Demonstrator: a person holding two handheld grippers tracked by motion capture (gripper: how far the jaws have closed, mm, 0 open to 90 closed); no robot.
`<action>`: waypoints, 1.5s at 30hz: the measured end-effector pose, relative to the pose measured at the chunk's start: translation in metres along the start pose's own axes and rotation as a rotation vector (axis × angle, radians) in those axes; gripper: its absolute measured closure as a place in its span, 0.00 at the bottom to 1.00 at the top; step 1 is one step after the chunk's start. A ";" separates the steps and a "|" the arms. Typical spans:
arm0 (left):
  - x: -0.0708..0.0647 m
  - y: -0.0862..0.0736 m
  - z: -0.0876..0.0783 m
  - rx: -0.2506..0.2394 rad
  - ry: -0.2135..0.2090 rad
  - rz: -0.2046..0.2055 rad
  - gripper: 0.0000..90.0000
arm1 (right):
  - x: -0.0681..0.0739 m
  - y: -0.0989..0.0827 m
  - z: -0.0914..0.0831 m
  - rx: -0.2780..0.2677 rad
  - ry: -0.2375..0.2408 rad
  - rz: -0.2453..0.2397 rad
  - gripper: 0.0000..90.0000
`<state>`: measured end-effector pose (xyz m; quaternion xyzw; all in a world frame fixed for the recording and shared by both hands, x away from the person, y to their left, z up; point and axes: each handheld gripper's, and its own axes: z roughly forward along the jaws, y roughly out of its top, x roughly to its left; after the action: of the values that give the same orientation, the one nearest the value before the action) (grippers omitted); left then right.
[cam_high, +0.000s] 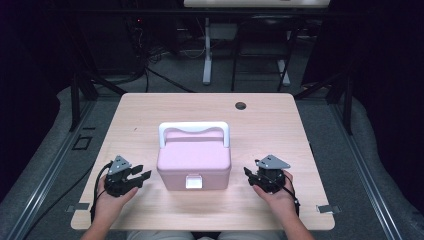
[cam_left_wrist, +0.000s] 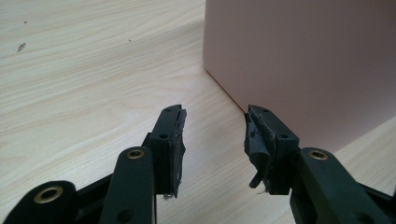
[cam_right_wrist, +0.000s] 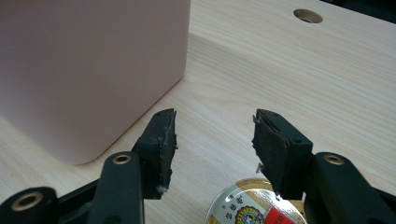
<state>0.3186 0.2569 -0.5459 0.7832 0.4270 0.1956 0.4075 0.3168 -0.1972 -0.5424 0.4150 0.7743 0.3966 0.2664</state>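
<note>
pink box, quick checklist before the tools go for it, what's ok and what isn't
1. Pink box upright, lid down: ok.
2. White latch at its front fastened: cannot tell.
3. White handle free of both tools: ok.
4. Left tool open, nothing between its jaws: ok.
5. Right tool open, jaws apart: ok.
6. Round printed lid lies under the right tool, in the way or held: cannot tell.

Item count: one pink box (cam_high: 194, 162) is sitting at the frame centre of the high view, carrying one white handle (cam_high: 194, 129) and one white latch (cam_high: 194, 181). Two grippers are flanking it: left gripper (cam_high: 142, 174), right gripper (cam_high: 248, 172). One round printed lid (cam_right_wrist: 254, 205) is showing at the bottom of the right gripper view. One surface (cam_high: 280, 130) is bearing one cable hole (cam_high: 240, 106).
</note>
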 end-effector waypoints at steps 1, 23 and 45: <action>0.000 0.000 0.001 0.003 -0.001 -0.003 0.62 | 0.000 0.000 0.001 -0.001 0.004 0.000 0.54; 0.002 0.000 -0.001 -0.003 -0.027 -0.026 0.58 | -0.005 -0.003 0.002 0.013 0.061 0.069 0.56; 0.005 0.015 -0.016 -0.010 -0.065 -0.069 0.56 | -0.004 0.012 -0.010 -0.019 0.090 0.041 0.55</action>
<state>0.3186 0.2643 -0.5245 0.7718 0.4392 0.1580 0.4318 0.3166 -0.2009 -0.5262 0.4099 0.7732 0.4273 0.2271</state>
